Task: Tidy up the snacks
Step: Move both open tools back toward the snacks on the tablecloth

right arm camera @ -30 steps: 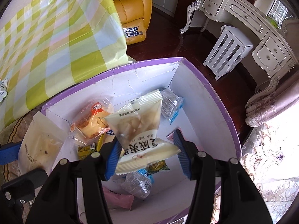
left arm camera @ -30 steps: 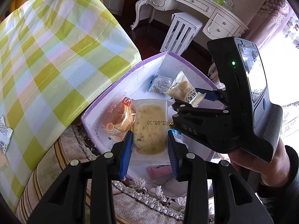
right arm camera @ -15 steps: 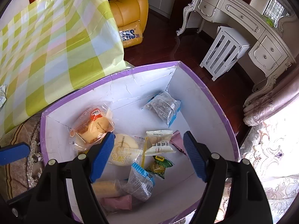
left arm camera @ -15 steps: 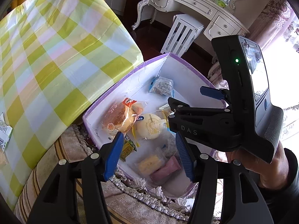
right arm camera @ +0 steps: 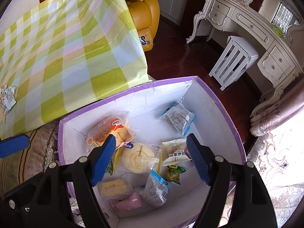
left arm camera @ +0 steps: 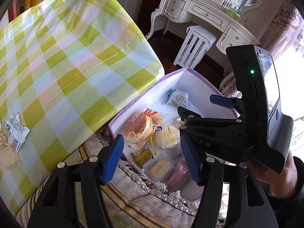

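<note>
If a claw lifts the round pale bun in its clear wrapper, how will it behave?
The round bun probably squashes easily, since it looks like soft bread. Its glossy wrapper may slip. It seems light, and flat enough not to roll.

Purple-rimmed white box (right arm camera: 226,117), yellow-green checked tablecloth (right arm camera: 66,57), blue-padded black claws

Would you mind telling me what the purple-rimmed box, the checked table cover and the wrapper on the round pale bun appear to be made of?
Purple-rimmed box: probably cardboard with a matte white paper lining, which is creased and cracked along the inner walls.
Checked table cover: likely thin plastic sheeting, glossy with crisp folds, though coated fabric is possible.
Wrapper on the round pale bun: clear glossy plastic film showing the bun inside.
</note>
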Available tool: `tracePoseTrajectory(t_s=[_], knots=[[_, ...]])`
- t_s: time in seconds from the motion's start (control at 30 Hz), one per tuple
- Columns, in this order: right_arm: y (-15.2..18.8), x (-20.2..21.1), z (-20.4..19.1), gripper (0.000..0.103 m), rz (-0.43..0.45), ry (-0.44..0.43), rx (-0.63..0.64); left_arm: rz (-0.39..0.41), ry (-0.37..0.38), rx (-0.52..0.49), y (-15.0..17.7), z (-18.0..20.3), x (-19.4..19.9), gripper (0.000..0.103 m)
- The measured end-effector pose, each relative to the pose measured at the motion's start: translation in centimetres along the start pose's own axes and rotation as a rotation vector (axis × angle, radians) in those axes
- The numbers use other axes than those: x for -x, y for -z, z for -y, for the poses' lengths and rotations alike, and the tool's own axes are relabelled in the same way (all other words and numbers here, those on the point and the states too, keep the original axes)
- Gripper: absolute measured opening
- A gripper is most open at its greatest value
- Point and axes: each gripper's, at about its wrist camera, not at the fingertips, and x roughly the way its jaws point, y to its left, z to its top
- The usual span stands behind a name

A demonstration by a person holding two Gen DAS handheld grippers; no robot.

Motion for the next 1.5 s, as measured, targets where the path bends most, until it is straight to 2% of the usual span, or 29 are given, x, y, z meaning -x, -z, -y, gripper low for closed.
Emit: tracePoseTrajectory(t_s=[0.37, 0.6, 0.87, 1.27, 1.5], knots=[[-1.2, 1.4, -2.9, 0.077, 0.030, -0.013, 0.018, 0.060, -0.040, 0.113, 0.5, -5.2, 2.5, 0.062], [-1.7, 2.6, -5.6, 0.077, 0.058, -0.067, 0.039, 0.095, -0.071, 0.197, 1.2, -8.8, 4.0, 0.066], [-1.7, 2.8, -9.0, 0.077, 0.043, -0.148, 0.050, 0.125, -0.098, 0.272, 2.2, -12.1, 5.5, 0.066], [-2.0, 3.2, -13.4, 0.077, 0.033, -0.223, 0.113, 0.154, -0.119, 0.393, 5.0, -16.7, 7.4, 0.067], [-2.4, 3.2, -16.5, 0.077, 0.035, -0.254, 0.181, 0.195, -0.143, 0.548, 8.0, -21.2, 9.4, 0.067]])
